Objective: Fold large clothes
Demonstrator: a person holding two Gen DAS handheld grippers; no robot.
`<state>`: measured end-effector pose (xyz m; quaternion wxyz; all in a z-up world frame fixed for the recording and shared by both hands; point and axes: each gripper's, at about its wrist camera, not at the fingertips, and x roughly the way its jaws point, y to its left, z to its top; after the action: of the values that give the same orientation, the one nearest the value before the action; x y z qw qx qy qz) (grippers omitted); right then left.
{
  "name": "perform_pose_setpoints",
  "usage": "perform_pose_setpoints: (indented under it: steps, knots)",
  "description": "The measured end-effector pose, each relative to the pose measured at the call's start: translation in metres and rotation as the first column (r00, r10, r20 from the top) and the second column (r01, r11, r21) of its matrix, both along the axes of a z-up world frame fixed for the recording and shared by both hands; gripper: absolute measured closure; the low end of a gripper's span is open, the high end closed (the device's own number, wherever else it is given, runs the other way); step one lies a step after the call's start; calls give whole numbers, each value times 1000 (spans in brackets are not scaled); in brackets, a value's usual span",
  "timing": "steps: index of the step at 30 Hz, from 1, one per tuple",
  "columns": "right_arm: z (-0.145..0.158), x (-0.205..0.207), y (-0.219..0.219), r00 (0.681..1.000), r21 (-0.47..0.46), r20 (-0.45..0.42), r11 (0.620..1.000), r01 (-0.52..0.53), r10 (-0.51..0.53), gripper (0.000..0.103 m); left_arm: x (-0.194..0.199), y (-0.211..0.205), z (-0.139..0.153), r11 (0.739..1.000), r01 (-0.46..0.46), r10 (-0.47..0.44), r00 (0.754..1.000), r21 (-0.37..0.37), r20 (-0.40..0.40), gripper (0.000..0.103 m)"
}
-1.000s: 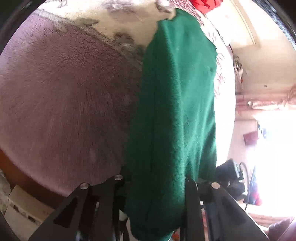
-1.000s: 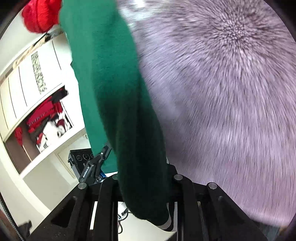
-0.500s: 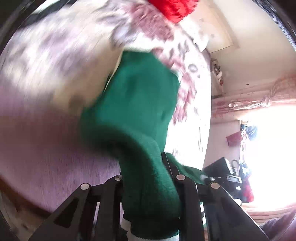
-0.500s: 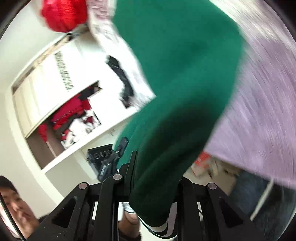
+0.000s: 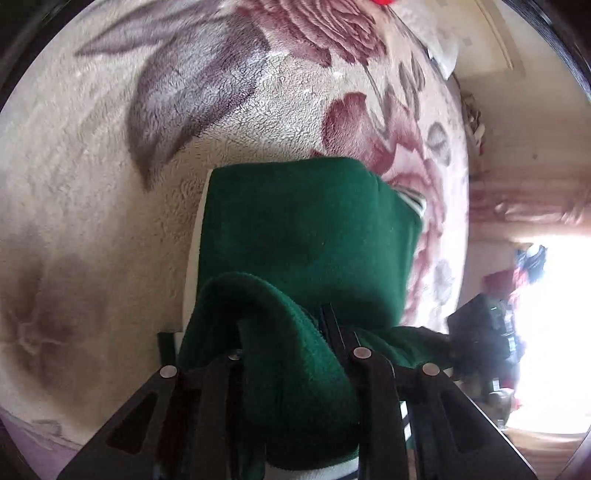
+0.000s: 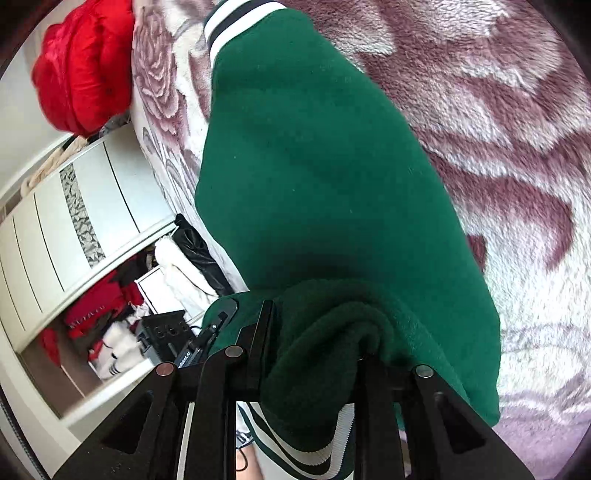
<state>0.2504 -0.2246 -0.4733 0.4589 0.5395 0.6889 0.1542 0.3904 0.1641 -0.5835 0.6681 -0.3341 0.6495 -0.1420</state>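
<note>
A green fleece garment (image 5: 306, 236) with white and dark striped cuffs lies folded over on a floral plush blanket (image 5: 221, 92). My left gripper (image 5: 284, 332) is shut on a bunched edge of it, low over the blanket. In the right wrist view the same green garment (image 6: 317, 177) stretches away over the blanket (image 6: 517, 147), with its striped cuff (image 6: 236, 18) at the far end. My right gripper (image 6: 314, 325) is shut on another bunched edge, with a striped hem hanging below the fingers.
A red quilted item (image 6: 85, 66) lies at the far end of the bed. White wardrobe doors (image 6: 74, 206) and open shelves with red and white clothes (image 6: 103, 317) stand to the left. A bright window (image 5: 546, 332) and black equipment (image 5: 480, 332) are at the right.
Both grippers have swung the held garment forward and down. It hung stretched a second ago; now it lies doubled over on the blanket's floral part.
</note>
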Motion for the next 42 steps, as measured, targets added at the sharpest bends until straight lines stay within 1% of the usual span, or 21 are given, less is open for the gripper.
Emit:
perform_pose_setpoints:
  steps: [2, 3, 6, 7, 12, 16, 20, 22, 23, 24, 27, 30, 31, 32, 33, 34, 35, 36, 37, 39, 42]
  knots:
    - [7, 4, -2, 1000, 22, 1, 1000, -11, 11, 71, -2, 4, 3, 998, -22, 21, 1000, -67, -12, 81]
    - [11, 6, -4, 1000, 52, 9, 999, -6, 6, 64, -3, 7, 6, 996, -31, 29, 999, -88, -24, 80]
    - [8, 7, -18, 1000, 132, 8, 991, 15, -17, 46, -1, 10, 11, 992, -55, 49, 997, -115, -59, 80]
    - [12, 13, -14, 1000, 147, 8, 989, 15, -17, 44, 1, 10, 15, 991, -56, 48, 997, -119, -68, 80]
    - [39, 28, -8, 998, 83, 39, 996, -44, 41, 43, 17, 13, 30, 986, -54, 39, 995, -156, -97, 78]
    - [61, 36, -9, 996, 89, 79, 995, -44, 37, 43, 27, 17, 34, 981, -56, 41, 996, -188, -81, 74]
    - [77, 40, -7, 988, 22, 139, 997, -72, 68, 37, 31, 5, 37, 992, 5, -11, 999, -125, -47, 71]
    - [79, 40, -4, 984, -18, 155, 996, -88, 89, 35, 31, 1, 33, 990, 2, -8, 999, -141, -41, 50]
    - [78, 39, -5, 984, -21, 153, 996, -88, 90, 34, 30, 2, 34, 984, -25, 22, 1000, -175, -18, 26]
    - [72, 38, -6, 988, 7, 139, 997, -74, 72, 31, 29, 6, 39, 980, -56, 59, 998, -190, 12, 19]
    - [62, 39, -21, 992, 167, 123, 986, 18, -39, 23, 32, 19, 50, 970, -107, 122, 991, -218, 54, 14]
    - [80, 52, -50, 967, 156, 226, 984, 82, -117, 19, 33, 27, 68, 986, -125, 140, 979, -107, 147, 12]
    - [88, 55, -58, 957, 120, 263, 989, 91, -121, 14, 32, 27, 75, 991, -129, 131, 976, -27, 173, 12]
    - [97, 57, -66, 946, 41, 309, 995, 90, -99, 12, 30, 26, 79, 991, -130, 121, 973, 35, 195, 12]
    - [104, 56, -72, 937, -77, 347, 995, 70, -39, 12, 26, 24, 85, 985, -130, 101, 970, 116, 222, 12]
    - [107, 53, -73, 930, -186, 365, 982, 36, 35, 12, 20, 19, 88, 967, -130, 76, 968, 218, 239, 12]
    - [105, 49, -71, 926, -286, 358, 958, -11, 118, 12, 11, 12, 88, 935, -131, 48, 968, 331, 245, 12]
    - [99, 43, -66, 916, -376, 337, 923, -79, 216, 12, 4, 7, 86, 913, -125, 28, 969, 388, 245, 12]
    - [92, 38, -62, 904, -411, 328, 903, -123, 273, 12, -9, 0, 81, 872, -116, 4, 973, 476, 230, 12]
    - [63, 23, -49, 863, -468, 284, 846, -255, 417, 12, -32, -6, 65, 831, -108, 2, 981, 546, 192, 12]
    - [18, 14, -34, 805, -465, 265, 802, -375, 530, 12, -73, -15, 25, 802, -84, 26, 994, 591, 106, 12]
